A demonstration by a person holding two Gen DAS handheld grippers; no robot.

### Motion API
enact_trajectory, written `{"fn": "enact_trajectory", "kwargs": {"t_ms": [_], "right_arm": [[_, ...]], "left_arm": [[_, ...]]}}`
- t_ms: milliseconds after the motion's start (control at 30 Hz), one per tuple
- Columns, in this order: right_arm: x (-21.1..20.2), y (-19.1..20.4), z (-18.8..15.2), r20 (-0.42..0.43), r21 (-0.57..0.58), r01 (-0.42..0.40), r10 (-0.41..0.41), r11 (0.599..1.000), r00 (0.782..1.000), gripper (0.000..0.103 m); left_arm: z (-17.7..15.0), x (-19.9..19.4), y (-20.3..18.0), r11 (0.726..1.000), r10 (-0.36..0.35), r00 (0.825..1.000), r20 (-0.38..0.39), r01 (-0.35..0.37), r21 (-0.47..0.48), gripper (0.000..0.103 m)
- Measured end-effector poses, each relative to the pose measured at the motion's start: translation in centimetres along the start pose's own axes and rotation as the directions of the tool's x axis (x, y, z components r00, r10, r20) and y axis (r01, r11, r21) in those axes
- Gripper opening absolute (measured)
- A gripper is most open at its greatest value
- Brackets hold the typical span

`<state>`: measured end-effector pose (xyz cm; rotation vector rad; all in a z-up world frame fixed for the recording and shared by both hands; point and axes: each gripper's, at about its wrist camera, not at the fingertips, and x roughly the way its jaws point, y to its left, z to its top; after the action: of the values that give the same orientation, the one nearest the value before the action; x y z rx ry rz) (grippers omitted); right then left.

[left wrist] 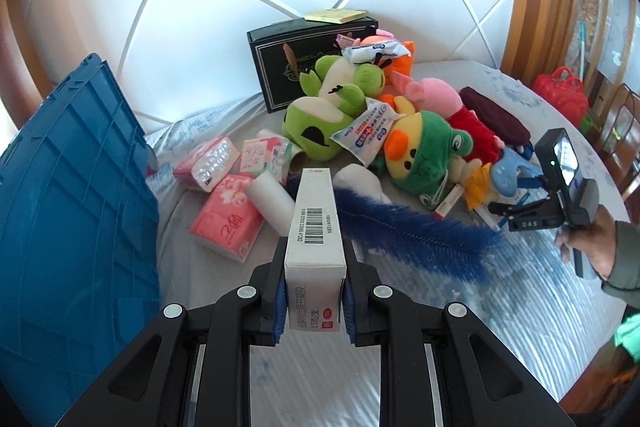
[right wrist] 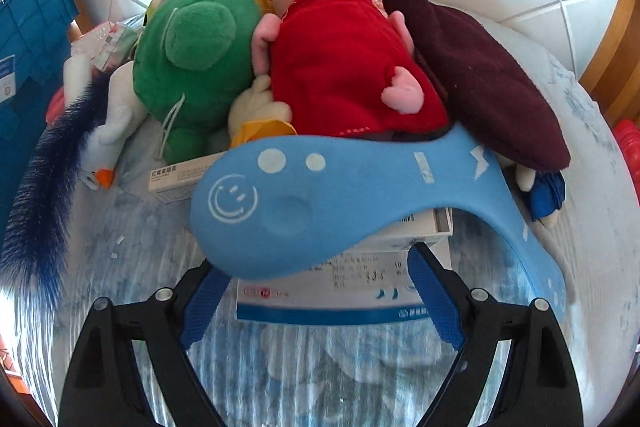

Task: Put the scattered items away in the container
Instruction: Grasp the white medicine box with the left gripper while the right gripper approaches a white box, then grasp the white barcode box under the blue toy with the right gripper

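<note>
My left gripper (left wrist: 314, 291) is shut on a long white box with a barcode (left wrist: 316, 227), held up above the table. The blue crate (left wrist: 68, 207) stands close on its left. My right gripper (right wrist: 316, 263) is open and low over the table, its jaws wide on either side of a light-blue foam piece with a smiley (right wrist: 320, 195) that lies across flat white medicine boxes (right wrist: 320, 297). In the left wrist view a hand holds the right gripper (left wrist: 500, 213) at the right end of the pile.
The pile holds a green-hatted duck plush (left wrist: 424, 155), a pig plush in red (right wrist: 340, 67), a maroon cloth (right wrist: 480, 79), a blue feather duster (left wrist: 400, 223), pink tissue packs (left wrist: 226, 223) and a white roll (left wrist: 272, 201). A black box (left wrist: 288, 67) stands behind. The crate (right wrist: 28, 47) is far left.
</note>
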<state>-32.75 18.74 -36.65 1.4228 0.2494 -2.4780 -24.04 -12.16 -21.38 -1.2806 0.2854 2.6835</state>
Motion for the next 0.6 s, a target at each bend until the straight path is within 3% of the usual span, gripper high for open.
{"fn": "enact_trajectory", "kwargs": {"t_ms": [200, 433, 500, 600], "right_arm": [[0.8, -0.5, 0.5, 0.018, -0.012, 0.079, -0.078, 0.997, 0.997, 0.093], [0.6, -1.6, 0.7, 0.020, -0.005, 0.049, -0.048, 0.999, 0.999, 0.093], [0.2, -2.4, 0.6, 0.014, 0.041, 0.030, -0.031, 0.999, 0.999, 0.082], [-0.6, -4.0, -0.2, -0.013, 0.117, 0.028, -0.027, 0.993, 1.000, 0.042]], "left_arm": [[-0.6, -0.5, -0.5, 1.000, 0.012, 1.000, -0.013, -0.012, -0.002, 0.022], [-0.6, -0.7, -2.0, 1.000, 0.001, 1.000, -0.015, 0.000, 0.020, 0.022], [-0.5, -0.8, -2.2, 1.000, 0.000, 1.000, -0.014, 0.000, 0.022, 0.022], [-0.4, -1.0, -2.4, 1.000, 0.001, 1.000, -0.009, -0.001, 0.021, 0.022]]}}
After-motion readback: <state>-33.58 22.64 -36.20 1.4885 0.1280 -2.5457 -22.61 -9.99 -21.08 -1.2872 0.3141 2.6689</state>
